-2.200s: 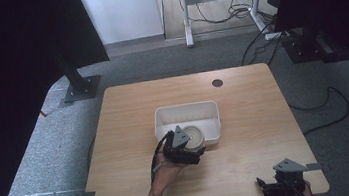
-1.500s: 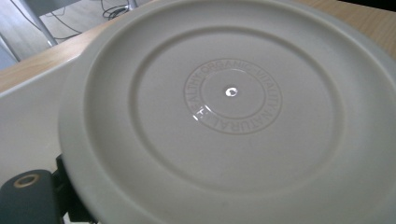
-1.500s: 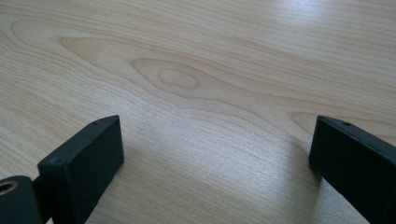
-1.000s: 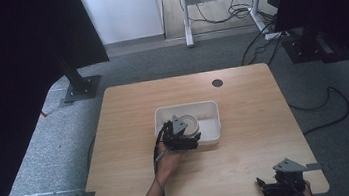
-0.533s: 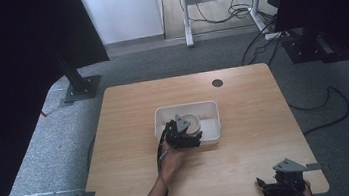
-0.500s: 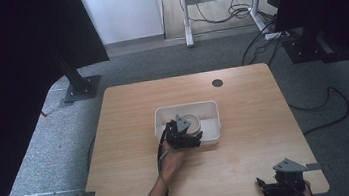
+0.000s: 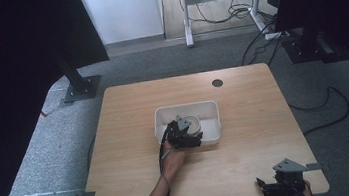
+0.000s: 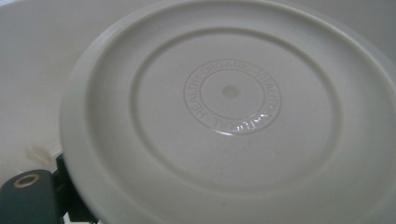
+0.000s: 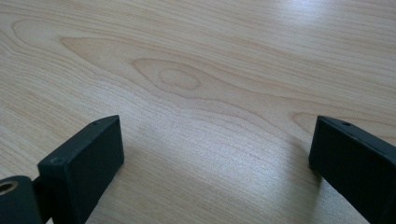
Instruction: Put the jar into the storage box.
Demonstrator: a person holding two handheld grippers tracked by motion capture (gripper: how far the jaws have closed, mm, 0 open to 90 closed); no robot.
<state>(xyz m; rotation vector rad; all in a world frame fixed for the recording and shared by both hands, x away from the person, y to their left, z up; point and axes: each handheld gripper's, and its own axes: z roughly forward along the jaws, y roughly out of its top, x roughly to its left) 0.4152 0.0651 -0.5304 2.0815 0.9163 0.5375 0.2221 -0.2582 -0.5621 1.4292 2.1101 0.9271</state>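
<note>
**Round lid held at the white tub; right claw idle at the near edge**

A wooden surface (image 7: 242,94) is seen from the high view, with a white rectangular tub (image 7: 209,108) set near its middle. The left claw (image 7: 183,138) is positioned over the tub's near-left corner, carried by a hand (image 7: 172,159) whose forearm enters from the bottom edge. A round cream lid (image 7: 195,124) is seen just beyond the claw, inside the tub's outline.

In the left gripper view, the lid (image 8: 233,116) is shown very close, tilted, its recessed face marked with a ring of raised lettering. Part of one black jaw is visible at the lower left, pressed against the lid's rim; the other jaw is hidden behind the lid. The left claw appears to be closed on the lid, though whether the lid is touching the tub floor cannot be told.

The right claw (image 7: 283,188) is held low at the near-right corner of the surface, well apart from the tub. In the right gripper view, its two jaws are spread wide over bare wood grain (image 9: 201,93), with nothing between them.
</note>
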